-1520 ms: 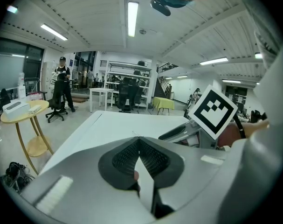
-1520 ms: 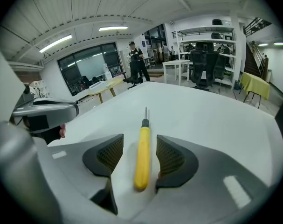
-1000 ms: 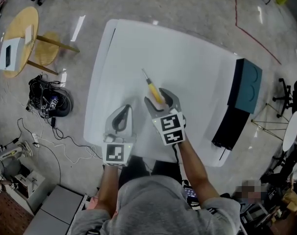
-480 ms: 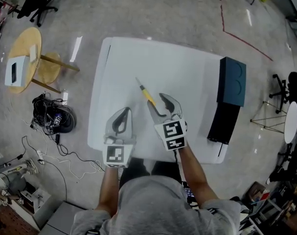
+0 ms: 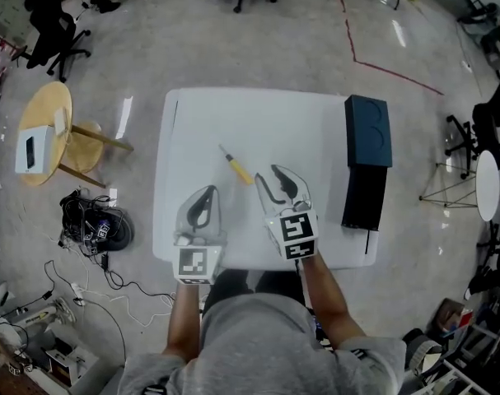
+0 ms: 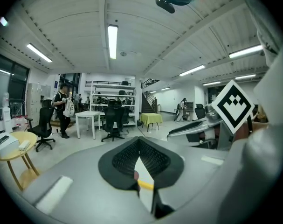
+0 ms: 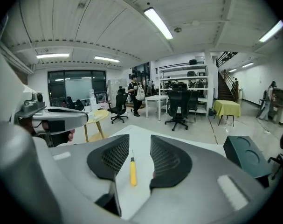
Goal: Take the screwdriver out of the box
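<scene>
– Yellow-handled screwdriver (image 5: pixel 235 166), where is it lying?
– It is lying loose on the white counter (image 5: pixel 258 113), well apart from the dark box (image 5: pixel 367 130), just ahead of the right gripper (image 5: pixel 273 179).
– Grippers?
– Right jaws are closing on nothing; left gripper (image 5: pixel 205 196) is hanging clenched, empty.

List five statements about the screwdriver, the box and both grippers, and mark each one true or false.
1. The screwdriver lies on the white table. True.
2. The right gripper is clamped on the screwdriver. False: its jaws are closing on nothing; the screwdriver lies apart on the table.
3. The box sits at the table's right edge in the head view. True.
4. The screwdriver is inside the box. False: it lies outside it.
5. The left gripper gapes wide. False: its jaw tips meet.
</scene>
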`<state>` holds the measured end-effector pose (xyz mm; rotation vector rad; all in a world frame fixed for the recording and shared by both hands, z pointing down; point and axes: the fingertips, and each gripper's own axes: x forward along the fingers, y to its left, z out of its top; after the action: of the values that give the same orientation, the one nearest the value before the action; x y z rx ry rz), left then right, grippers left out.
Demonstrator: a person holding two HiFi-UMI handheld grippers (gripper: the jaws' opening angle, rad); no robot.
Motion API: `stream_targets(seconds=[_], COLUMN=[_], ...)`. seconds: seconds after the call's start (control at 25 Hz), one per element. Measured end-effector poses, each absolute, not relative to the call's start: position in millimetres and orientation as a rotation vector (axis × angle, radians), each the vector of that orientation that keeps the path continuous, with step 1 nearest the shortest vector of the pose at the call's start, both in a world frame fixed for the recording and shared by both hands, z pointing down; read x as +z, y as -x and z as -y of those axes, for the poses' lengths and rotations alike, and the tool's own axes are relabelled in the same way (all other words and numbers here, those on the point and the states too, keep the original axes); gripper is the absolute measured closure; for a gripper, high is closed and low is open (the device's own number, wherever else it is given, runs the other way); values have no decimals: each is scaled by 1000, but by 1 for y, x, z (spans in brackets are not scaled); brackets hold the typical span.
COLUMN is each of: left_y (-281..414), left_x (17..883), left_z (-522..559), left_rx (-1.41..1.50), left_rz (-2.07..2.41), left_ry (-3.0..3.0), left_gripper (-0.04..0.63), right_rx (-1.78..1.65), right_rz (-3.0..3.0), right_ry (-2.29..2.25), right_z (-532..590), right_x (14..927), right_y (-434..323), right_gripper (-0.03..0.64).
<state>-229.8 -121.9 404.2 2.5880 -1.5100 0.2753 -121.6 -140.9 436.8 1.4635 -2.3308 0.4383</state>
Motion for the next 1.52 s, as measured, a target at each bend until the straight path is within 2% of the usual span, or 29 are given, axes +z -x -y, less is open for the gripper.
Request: stream_targets(seconds=[0.8, 1.52], left_y=[195, 178], left_x=[342, 351], left_z=[82, 38], left_rx=[201, 227], left_rz=[1340, 1181], left_ry=[-2801, -2858], left_gripper=[584, 583], right_rx=[310, 295], right_rz=[2240, 2155], right_ry=[-1816, -1949], right_z=[59, -6], right_x=[366, 367], right_y=[62, 46], right_gripper=[544, 604])
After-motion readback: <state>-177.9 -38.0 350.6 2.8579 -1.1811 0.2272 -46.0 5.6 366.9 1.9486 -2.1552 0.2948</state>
